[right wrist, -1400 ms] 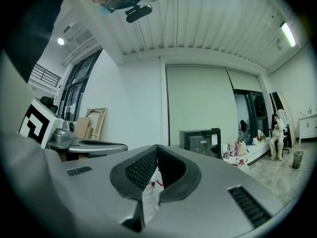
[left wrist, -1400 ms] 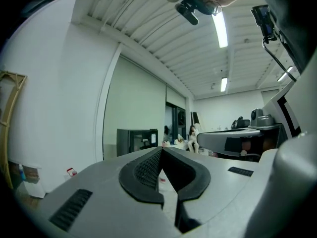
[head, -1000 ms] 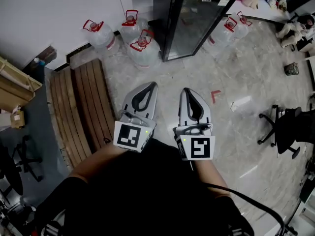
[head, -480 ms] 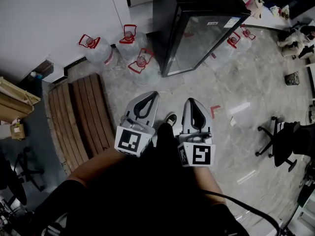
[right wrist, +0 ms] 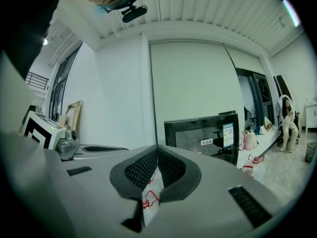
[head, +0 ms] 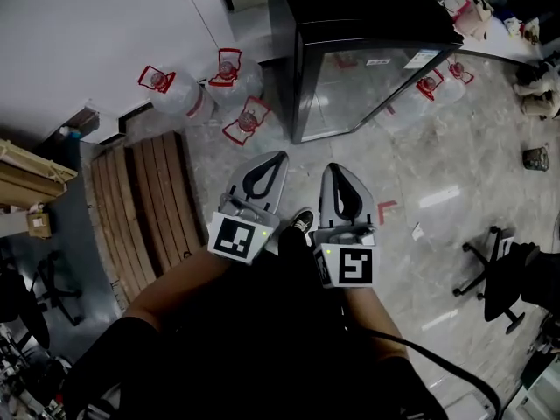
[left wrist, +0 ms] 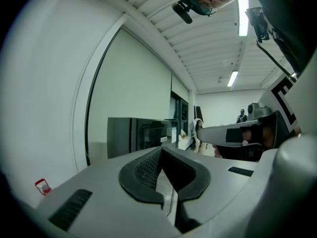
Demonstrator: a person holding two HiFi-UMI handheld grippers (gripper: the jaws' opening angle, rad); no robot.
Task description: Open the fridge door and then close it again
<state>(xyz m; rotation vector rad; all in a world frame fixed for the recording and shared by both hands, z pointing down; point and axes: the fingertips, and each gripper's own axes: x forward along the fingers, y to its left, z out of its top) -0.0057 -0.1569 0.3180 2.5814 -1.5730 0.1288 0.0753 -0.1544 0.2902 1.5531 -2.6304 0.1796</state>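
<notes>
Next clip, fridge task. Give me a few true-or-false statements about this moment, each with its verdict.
1. The fridge door is shut. True.
2. The left tongs grip the fridge. False: they are shut on nothing, well short of it.
3. The right tongs are wide open. False: they are shut and empty.
4. Water jugs stand beside the fridge. True.
5. Wooden boards lie to the left of both tongs. True.
</notes>
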